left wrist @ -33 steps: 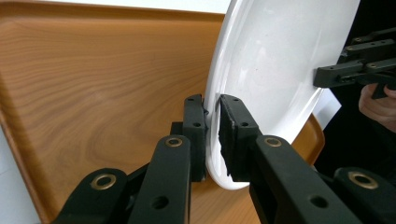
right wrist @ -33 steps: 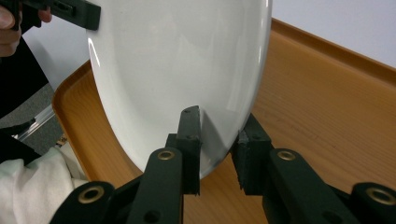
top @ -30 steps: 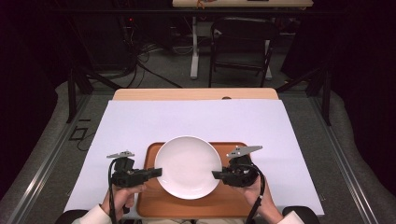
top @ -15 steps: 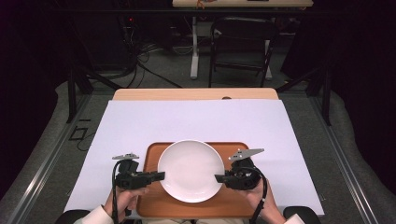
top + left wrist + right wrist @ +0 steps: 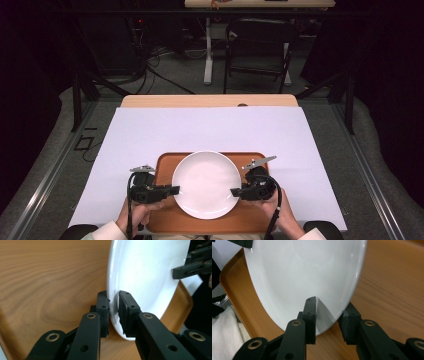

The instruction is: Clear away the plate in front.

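A round white plate point(image 5: 206, 184) lies on a wooden tray point(image 5: 167, 162) at the near edge of the table. My left gripper point(image 5: 175, 190) is at the plate's left rim. In the left gripper view its jaws point(image 5: 113, 296) have just been opening a little, but both pads still touch the rim of the plate point(image 5: 147, 272). My right gripper point(image 5: 234, 191) is at the right rim. Its jaws point(image 5: 330, 305) have just been opening: the rim of the plate point(image 5: 304, 270) stands between them, and the outer pad point(image 5: 348, 320) is clear of it.
The tray sits on a white table cover point(image 5: 210, 127), with a strip of bare wooden tabletop point(image 5: 210, 101) at the far edge. Beyond the table stand a dark chair point(image 5: 257, 45) and floor cables point(image 5: 150, 62). White cloth point(image 5: 224, 332) lies by the tray's near side.
The plate and both grippers have shifted slightly toward the near edge of the tray.
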Demonstrator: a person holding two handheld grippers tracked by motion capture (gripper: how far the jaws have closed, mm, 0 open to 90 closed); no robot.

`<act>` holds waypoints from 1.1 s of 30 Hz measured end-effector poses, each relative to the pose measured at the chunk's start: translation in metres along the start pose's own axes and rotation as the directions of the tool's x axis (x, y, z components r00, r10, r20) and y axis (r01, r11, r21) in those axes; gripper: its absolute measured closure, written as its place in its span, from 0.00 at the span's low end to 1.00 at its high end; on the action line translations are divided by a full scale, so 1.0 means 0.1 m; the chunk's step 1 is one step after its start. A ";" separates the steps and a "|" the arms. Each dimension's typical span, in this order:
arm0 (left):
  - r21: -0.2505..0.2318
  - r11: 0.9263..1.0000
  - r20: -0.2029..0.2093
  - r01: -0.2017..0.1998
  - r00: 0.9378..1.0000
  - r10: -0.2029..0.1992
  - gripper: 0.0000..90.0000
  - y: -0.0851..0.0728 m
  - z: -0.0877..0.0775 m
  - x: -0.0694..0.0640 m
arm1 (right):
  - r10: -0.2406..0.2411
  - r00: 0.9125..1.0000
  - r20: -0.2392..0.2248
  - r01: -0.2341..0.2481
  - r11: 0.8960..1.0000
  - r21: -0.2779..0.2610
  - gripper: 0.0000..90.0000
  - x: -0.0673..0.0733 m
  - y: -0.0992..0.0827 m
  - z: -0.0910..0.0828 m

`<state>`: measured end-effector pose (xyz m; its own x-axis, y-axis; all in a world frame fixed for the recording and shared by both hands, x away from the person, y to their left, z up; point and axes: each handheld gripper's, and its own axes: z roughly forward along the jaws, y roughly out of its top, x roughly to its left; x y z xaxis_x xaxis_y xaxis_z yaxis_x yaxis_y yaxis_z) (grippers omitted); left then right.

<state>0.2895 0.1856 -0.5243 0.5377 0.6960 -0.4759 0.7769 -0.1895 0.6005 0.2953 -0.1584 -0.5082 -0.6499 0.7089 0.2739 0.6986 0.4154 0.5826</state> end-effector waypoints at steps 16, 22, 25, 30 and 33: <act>0.039 0.998 -0.089 -0.052 0.995 0.056 0.76 0.03 0.19 0.01 | 0.029 0.999 0.030 -0.031 0.997 0.064 0.69 -0.08 0.05 0.15; 0.050 0.999 -0.084 -0.013 0.996 0.017 0.74 0.03 0.23 0.07 | 0.033 0.999 0.039 -0.036 0.996 0.079 0.67 -0.07 0.06 0.17; 0.052 0.999 -0.084 -0.009 0.996 0.013 0.74 0.03 0.24 0.08 | 0.036 0.999 0.034 -0.039 0.996 0.078 0.67 -0.08 0.07 0.17; 0.051 0.998 -0.099 -0.028 0.994 0.033 0.71 0.04 0.27 0.07 | 0.042 0.998 0.037 -0.045 0.996 0.079 0.66 -0.10 0.07 0.19; 0.058 0.998 -0.104 -0.025 0.994 0.031 0.70 0.04 0.28 0.07 | 0.040 0.998 0.040 -0.043 0.996 0.084 0.66 -0.11 0.08 0.20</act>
<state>0.3058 0.1703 -0.5435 0.5246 0.7581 -0.3873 0.7805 -0.2466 0.5744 0.3141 -0.1512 -0.5214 -0.6091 0.7473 0.2657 0.7486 0.4311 0.5038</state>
